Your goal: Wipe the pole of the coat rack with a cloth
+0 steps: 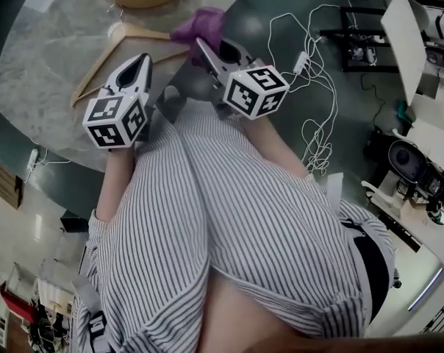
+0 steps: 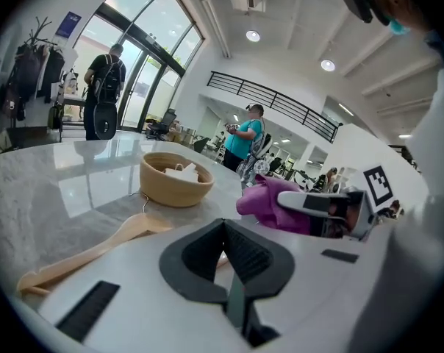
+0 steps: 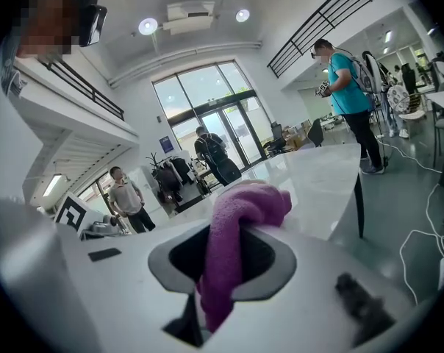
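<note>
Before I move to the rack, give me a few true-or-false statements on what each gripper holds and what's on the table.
1. The right gripper is shut on the purple cloth. True.
2. The left gripper grips the hanger. False: its fingers are together on nothing.
3. The hanger lies on the table. True.
4. The bowl is empty. False: pale pieces sit inside it.
5. The cloth is pressed against a pole. False: it touches no pole and is held over the table edge.
</note>
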{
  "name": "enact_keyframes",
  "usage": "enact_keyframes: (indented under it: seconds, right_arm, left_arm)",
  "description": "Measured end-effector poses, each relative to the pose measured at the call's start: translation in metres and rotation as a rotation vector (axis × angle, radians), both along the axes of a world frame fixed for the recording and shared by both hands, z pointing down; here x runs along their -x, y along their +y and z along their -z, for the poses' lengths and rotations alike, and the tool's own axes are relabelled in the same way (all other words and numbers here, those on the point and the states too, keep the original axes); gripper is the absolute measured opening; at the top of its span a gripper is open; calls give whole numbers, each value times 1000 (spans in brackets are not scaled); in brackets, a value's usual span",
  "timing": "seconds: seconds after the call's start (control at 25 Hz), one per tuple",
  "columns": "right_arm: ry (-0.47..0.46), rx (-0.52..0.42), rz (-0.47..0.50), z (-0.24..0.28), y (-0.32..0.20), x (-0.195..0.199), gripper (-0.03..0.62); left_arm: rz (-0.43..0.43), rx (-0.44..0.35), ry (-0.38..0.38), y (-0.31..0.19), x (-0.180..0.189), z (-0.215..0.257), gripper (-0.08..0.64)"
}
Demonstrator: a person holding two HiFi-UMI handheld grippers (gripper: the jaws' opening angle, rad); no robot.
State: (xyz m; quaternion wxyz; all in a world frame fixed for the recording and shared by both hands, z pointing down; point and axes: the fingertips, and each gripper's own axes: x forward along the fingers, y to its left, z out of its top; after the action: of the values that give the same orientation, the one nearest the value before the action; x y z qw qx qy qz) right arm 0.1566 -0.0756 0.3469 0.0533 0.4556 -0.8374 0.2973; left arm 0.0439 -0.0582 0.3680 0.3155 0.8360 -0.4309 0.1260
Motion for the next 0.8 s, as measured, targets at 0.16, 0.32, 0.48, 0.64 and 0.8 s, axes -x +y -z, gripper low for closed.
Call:
enact_keyframes:
  seconds: [0.16, 0.32, 0.48, 0.64, 0.8]
  right_arm:
    - [-7, 8, 23, -1, 0, 4, 75]
    - [-15, -13, 41, 0, -5, 17, 75]
    - [-8, -11, 42, -2, -8, 28, 75]
    - [13, 9, 25, -6, -9, 28, 75]
    - [32, 23, 17, -4, -3, 25, 75]
  left_arm:
    - [37, 10, -6, 1, 7, -2, 11]
    - [46, 3, -20, -1, 18, -2, 11]
    - [49, 4, -18, -1, 28, -3, 11]
    - [39, 25, -17, -1, 32, -7, 11]
    - [30, 30, -22, -1, 32, -4, 11]
